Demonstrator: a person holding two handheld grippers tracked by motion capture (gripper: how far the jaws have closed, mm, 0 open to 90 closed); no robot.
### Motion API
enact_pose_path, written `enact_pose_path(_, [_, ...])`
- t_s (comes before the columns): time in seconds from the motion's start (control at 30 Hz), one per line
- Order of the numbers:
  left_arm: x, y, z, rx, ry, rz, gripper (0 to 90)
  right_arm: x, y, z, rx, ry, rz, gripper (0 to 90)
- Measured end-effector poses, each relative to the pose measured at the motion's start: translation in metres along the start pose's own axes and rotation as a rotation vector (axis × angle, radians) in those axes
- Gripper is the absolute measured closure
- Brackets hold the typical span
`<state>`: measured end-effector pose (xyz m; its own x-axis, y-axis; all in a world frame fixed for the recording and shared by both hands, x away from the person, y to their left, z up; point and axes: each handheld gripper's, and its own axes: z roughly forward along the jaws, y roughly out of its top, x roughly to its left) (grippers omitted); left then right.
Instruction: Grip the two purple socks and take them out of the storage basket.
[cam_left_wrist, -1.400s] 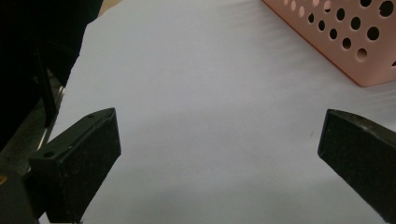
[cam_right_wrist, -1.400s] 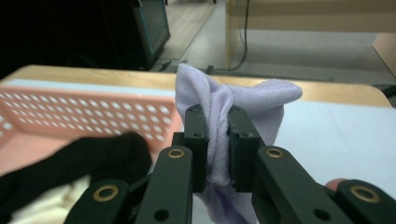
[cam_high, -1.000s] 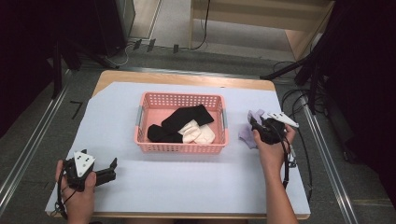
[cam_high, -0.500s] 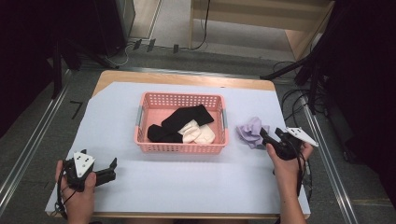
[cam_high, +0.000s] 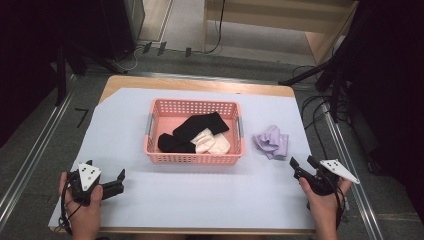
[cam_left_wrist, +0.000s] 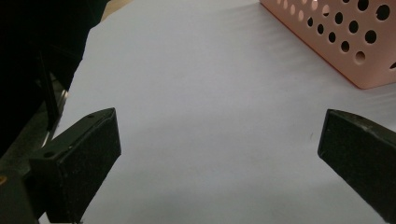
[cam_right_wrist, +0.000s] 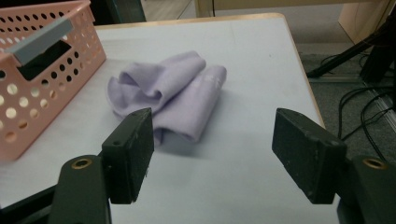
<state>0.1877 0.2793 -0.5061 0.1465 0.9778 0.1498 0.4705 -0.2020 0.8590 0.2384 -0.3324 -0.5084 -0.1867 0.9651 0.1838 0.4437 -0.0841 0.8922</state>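
Left gripper (cam_high: 119, 179) — held low at the near left corner of the table, jaws spread wide with nothing between them. In the left gripper view its two black jaws stand far apart over bare white table cover (cam_left_wrist: 201, 107), and a corner of the pink perforated basket (cam_left_wrist: 345, 37) shows at upper right, well apart from the jaws.

Right gripper (cam_high: 302, 165) — held by the person's right hand (cam_high: 322, 200) near the right front edge of the table, jaws likewise spread and empty. In the right gripper view (cam_right_wrist: 212, 154) the jaws frame a crumpled lilac cloth (cam_right_wrist: 173, 93), which lies on the cover just beyond the fingertips; the left jaw overlaps the cloth's near edge in the picture, though contact cannot be told.

In the high view the lilac cloth (cam_high: 271, 141) lies loose on the cover just beside the right end of the basket (cam_high: 192, 159), between the basket and the right gripper. The basket sits at the table's centre and holds a black sock (cam_high: 192, 131) laid diagonally and a cream-white sock (cam_high: 211, 142) beside it, the two touching. The left hand (cam_high: 82, 210) grips its tool with the grey three-cornered plate (cam_high: 89, 174) uppermost.
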Motion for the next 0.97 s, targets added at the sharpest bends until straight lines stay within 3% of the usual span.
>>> enact_pose_path(0.23, [0.000, 0.000, -0.001, -0.002, 0.002, 0.000, 0.1, -0.008, -0.016, -0.014, 0.005, -0.004, -0.020, 28.4])
enact_pose_path(0.47, [0.000, 0.000, -0.001, -0.002, 0.000, -0.004, 0.1, -0.018, -0.029, -0.028, -0.011, -0.016, 0.005, 22.8])
enact_pose_path(0.57, [0.000, 0.000, -0.001, -0.001, 0.000, -0.004, 0.1, -0.021, -0.032, -0.034, -0.054, -0.007, 0.043, 16.8])
enact_pose_path(0.7, [0.000, 0.000, -0.001, -0.005, 0.001, -0.005, 0.1, -0.022, -0.033, -0.034, -0.061, 0.001, 0.048, 14.2])
enact_pose_path(0.83, [0.001, 0.000, -0.001, -0.002, -0.003, -0.009, 0.1, -0.019, -0.034, -0.035, -0.069, -0.019, 0.010, 14.2])
enact_pose_path(0.97, [0.001, 0.000, -0.001, -0.002, -0.003, -0.004, 0.1, -0.019, -0.034, -0.034, -0.057, -0.021, 0.024, 14.2])
